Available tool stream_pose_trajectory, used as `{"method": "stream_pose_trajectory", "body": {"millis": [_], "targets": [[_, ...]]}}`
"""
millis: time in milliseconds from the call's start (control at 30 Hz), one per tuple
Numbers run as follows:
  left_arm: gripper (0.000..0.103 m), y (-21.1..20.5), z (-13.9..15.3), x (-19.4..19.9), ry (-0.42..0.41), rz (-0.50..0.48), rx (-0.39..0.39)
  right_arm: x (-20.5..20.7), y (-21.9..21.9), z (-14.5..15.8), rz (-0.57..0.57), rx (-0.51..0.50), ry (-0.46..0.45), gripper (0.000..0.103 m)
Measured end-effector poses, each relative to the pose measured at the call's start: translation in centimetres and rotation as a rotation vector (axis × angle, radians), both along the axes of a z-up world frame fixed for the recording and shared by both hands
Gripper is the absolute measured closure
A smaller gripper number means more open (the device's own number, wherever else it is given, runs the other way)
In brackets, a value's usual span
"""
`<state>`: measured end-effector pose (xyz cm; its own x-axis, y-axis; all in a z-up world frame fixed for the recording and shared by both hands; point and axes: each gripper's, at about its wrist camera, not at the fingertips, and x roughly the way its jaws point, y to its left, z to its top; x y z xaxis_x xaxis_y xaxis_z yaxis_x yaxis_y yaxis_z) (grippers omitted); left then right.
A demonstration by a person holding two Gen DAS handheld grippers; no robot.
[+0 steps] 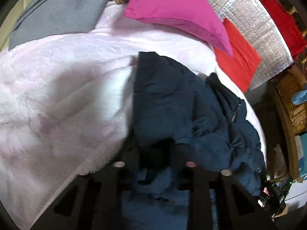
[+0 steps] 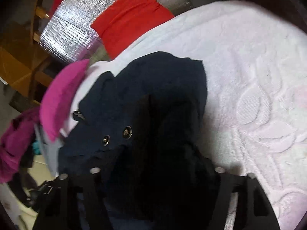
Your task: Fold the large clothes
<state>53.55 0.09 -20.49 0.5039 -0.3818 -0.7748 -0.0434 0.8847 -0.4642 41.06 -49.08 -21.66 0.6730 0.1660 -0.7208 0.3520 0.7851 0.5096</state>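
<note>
Navy jacket (image 1: 172, 103) on pink blanket (image 1: 57, 95); magenta pillow (image 1: 172, 5) just beyond

Navy jacket (image 1: 172, 103) bunched on the pale pink blanket (image 1: 67, 95), draped over the left gripper (image 1: 153, 164); magenta pillow (image 1: 172, 9) beyond

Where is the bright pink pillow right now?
In the left wrist view the pink pillow lies at the top, on the pale pink blanket, between the grey cloth and the red cloth, beyond the navy jacket.
</note>
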Motion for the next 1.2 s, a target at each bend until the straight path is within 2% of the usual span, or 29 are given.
{"method": "stream_pose_trajectory", "body": {"millis": [33, 100, 200, 300, 367, 467, 533, 633, 700, 733, 833, 900, 1033, 1100, 1200], "targets": [[0.078, -0.3, 0.3, -0.1, -0.010, -0.001, 0.021, -0.1, 0.2, 0.2, -0.007, -0.008, -0.002, 0.051], [0.081, -0.5, 0.9, -0.2, -0.028, 0.006, 0.041, -0.5, 0.5, 1.1, -0.011, -0.017, -0.027, 0.058], [0.081, -0.5, 2.1, -0.5, -0.067, 0.012, 0.046, -1.1, 0.8, 2.6, -0.006, -0.028, -0.080, 0.059], [0.078, -0.7, 1.3, -0.1, -0.028, 0.003, 0.085, -0.8, 0.2, 1.1, -0.017, -0.020, -0.030, 0.060], [0.073, -0.8, 0.0, 0.4, 0.023, -0.006, 0.099, -0.5, -0.4, -0.5, -0.028, 0.033, 0.008, 0.057], [0.071, -0.7, 0.6, 0.5, 0.023, 0.001, 0.101, -0.9, -1.1, 0.0, -0.040, 0.085, -0.001, 0.051], [0.069, -0.7, 1.2, 0.3, 0.018, 0.020, 0.120, -1.4, -1.6, 0.3, -0.047, 0.091, 0.002, 0.038], [0.066, -1.0, 2.6, -0.6, -0.031, 0.037, 0.200, -2.5, -2.3, 1.3, -0.100, 0.056, 0.006, 0.036], [0.054, -1.4, 4.3, -1.6, -0.086, 0.043, 0.250, -3.4, -2.5, 2.9, -0.135, 0.000, -0.024, 0.036], [0.051, -1.5, 5.1, -2.1, -0.112, 0.046, 0.253, -4.0, -2.4, 3.9, -0.146, -0.016, -0.049, 0.035], [0.044, -2.1, 6.6, -3.9, -0.157, 0.007, 0.212, -5.5, -1.5, 6.1, -0.093, 0.075, -0.136, 0.032], [0.041, -3.2, 6.8, -5.2, -0.148, -0.066, 0.130, -5.7, -0.1, 6.3, -0.015, 0.173, -0.149, 0.025], [0.039, -5.8, 4.6, -6.8, 0.011, -0.206, -0.050, -5.0, 3.7, 4.4, 0.121, 0.394, -0.089, 0.023], [0.037, -6.4, 3.3, -7.2, 0.087, -0.213, -0.095, -4.5, 5.8, 2.8, 0.158, 0.468, -0.033, 0.023], [0.032, -6.4, 1.5, -6.7, 0.162, -0.167, -0.130, -4.2, 7.5, 0.7, 0.139, 0.526, 0.011, 0.023]]}}
